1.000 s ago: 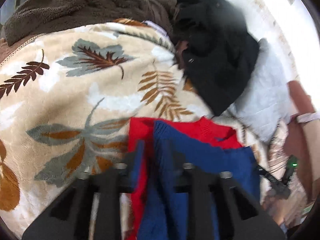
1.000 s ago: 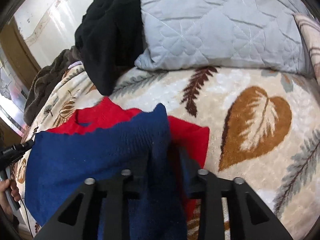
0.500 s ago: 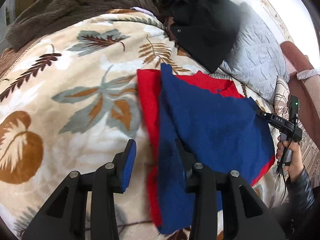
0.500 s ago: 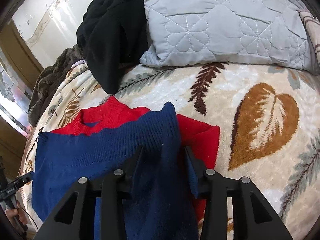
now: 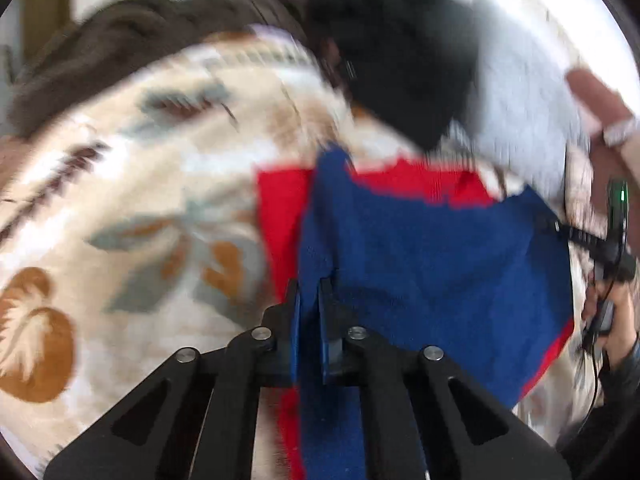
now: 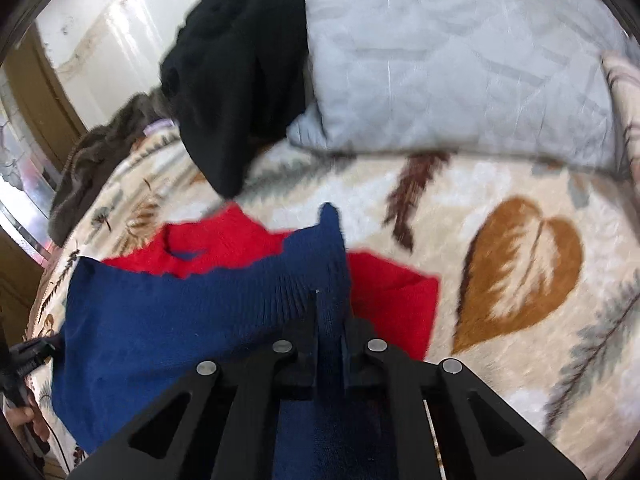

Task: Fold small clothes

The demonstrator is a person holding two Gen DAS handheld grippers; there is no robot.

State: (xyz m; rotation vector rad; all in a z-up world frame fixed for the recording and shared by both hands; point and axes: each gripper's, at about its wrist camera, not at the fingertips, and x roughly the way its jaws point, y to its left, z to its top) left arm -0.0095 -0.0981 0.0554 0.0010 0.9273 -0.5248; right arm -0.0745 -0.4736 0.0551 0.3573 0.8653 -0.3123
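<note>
A small knit sweater point(image 5: 420, 260), blue over red, lies folded on a leaf-print blanket point(image 5: 140, 200). My left gripper point(image 5: 308, 292) is at the sweater's left edge, its jaws closing tight on a raised fold of blue knit. In the right wrist view the same sweater point(image 6: 180, 312) spreads to the left. My right gripper point(image 6: 330, 308) is at its right edge, jaws closing on a ridge of blue knit, with the red layer point(image 6: 392, 300) beside it. The other gripper, held in a hand, shows at each view's outer edge. The left view is motion-blurred.
A black garment point(image 6: 240, 80) and a grey quilted pillow point(image 6: 460, 60) lie beyond the sweater. A brown fleece point(image 6: 100, 152) is heaped at the far left of the bed. The blanket point(image 6: 520, 280) stretches to the right of the sweater.
Both grippers stood open around the blue knit; now both are pinched shut on it. The left gripper has shifted and rolled, and its view is blurred.
</note>
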